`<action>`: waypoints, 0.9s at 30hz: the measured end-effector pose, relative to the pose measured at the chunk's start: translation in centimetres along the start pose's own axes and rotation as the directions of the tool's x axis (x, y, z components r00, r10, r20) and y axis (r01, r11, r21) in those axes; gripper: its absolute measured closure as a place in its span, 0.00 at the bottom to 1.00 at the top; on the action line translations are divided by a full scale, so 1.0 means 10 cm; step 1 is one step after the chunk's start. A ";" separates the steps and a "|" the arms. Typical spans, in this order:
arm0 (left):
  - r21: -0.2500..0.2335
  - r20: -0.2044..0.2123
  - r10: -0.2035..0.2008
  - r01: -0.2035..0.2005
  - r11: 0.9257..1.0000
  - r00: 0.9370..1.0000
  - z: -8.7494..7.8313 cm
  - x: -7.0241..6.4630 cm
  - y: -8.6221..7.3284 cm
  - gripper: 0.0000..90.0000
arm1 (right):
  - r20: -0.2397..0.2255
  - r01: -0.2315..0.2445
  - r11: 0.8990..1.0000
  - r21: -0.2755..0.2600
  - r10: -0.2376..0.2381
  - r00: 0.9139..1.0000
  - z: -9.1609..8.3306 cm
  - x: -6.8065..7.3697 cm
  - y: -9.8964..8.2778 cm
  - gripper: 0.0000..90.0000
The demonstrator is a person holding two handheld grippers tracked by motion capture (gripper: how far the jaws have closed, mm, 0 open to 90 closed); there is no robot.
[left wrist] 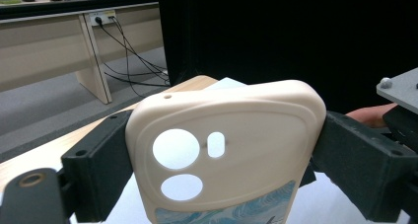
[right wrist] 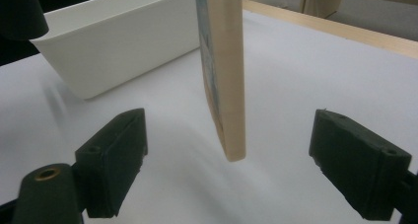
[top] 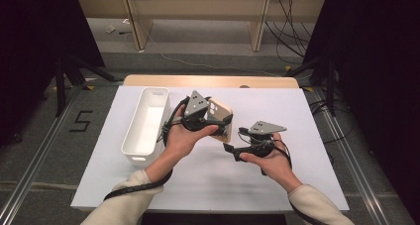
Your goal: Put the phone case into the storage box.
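Above table middle, just right of white bin point(top: 146, 126): phone case point(top: 221, 120) held off surface, upright on edge. Left tongs point(top: 218, 121) clamp case across its width near camera cut-outs, pads point(left wrist: 101, 160) pressing both side edges. Right tongs point(top: 232, 150) spread wide, nothing between pads; case's lower end point(right wrist: 231, 135) hangs between jaws, untouched. Judged: case lifted and carried by left alone, right grip let go. Left to do: likely set case into bin, near table's left edge, standing empty as far as visible.
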State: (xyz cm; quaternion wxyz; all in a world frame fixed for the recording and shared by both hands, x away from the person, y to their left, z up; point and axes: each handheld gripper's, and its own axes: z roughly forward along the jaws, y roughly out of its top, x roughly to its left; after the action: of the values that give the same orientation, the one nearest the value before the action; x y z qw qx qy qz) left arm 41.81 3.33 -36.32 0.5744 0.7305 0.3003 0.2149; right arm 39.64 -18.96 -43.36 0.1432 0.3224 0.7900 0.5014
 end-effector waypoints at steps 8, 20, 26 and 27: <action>-0.009 -0.012 0.001 -0.001 1.000 1.000 -0.03 0.03 0.02 0.12 | -0.013 0.004 1.000 -0.007 -0.004 1.000 -0.04 -0.01 -0.02 0.10; -0.027 -0.030 -0.008 0.007 1.000 1.000 -0.10 0.10 0.07 0.12 | -0.004 0.003 1.000 -0.027 -0.003 1.000 -0.15 -0.07 -0.05 0.08; -0.031 -0.040 -0.005 0.004 1.000 0.999 -0.13 0.12 0.09 0.12 | -0.003 0.008 1.000 -0.030 -0.009 1.000 -0.20 -0.09 -0.06 0.06; -0.033 -0.042 -0.007 0.005 0.999 0.999 -0.14 0.13 0.10 0.12 | -0.002 0.008 1.000 -0.030 -0.008 1.000 -0.21 -0.09 -0.06 0.06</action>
State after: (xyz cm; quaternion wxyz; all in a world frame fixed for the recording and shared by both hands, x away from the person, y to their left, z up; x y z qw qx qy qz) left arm 42.01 5.03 -35.10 0.5804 0.7154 0.3111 0.2334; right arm 38.93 -21.18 -43.08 0.1492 0.3165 0.7838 0.5131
